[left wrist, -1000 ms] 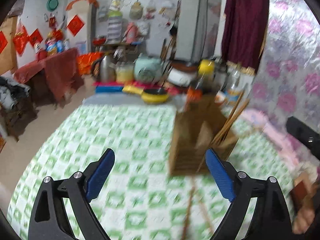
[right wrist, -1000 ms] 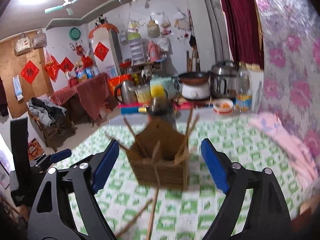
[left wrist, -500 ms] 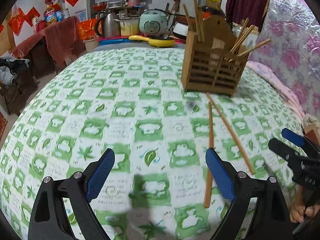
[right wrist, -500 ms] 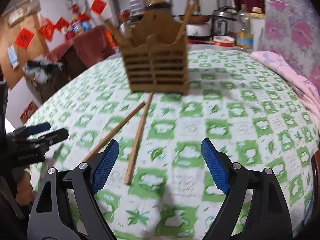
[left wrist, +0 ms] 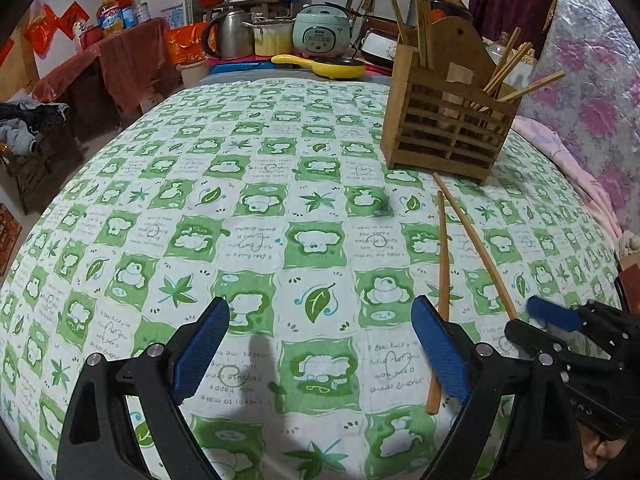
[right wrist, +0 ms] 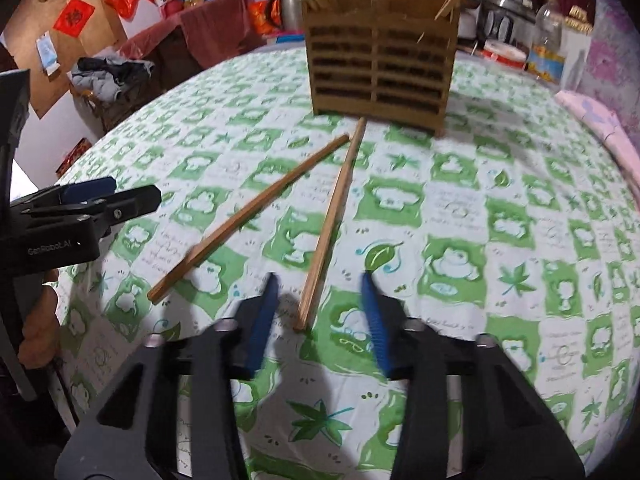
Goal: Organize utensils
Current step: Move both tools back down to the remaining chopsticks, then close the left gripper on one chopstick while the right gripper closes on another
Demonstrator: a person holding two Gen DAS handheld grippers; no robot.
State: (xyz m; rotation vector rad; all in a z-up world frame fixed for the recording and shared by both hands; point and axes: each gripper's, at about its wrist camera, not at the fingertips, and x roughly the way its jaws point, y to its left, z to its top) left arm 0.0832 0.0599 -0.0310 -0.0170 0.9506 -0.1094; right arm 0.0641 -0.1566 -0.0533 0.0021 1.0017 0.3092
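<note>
- Chopsticks: two loose ones lie flat on the counter (left wrist: 280, 216), which is draped in a green-and-white checked cloth with bears and leaves.
- Behind it the room is cluttered: a rice cooker (left wrist: 322, 32), a kettle (left wrist: 230, 36), a yellow pan (left wrist: 332, 67), red paper decorations on the wall.
- One chopstick (right wrist: 330, 224) has its long axis running from the wooden holder (right wrist: 380, 76) toward the right tongs (right wrist: 320, 316), near end between the blue pads.
- The other chopstick (right wrist: 250, 218) angles away leftward; their far tips nearly meet just before the holder.
- More chopsticks stand upright in the holder.
- Right tongs are parted, narrowly, gripping nothing.
- Left tongs (left wrist: 320, 350) are spread wide, holding nothing.
</note>
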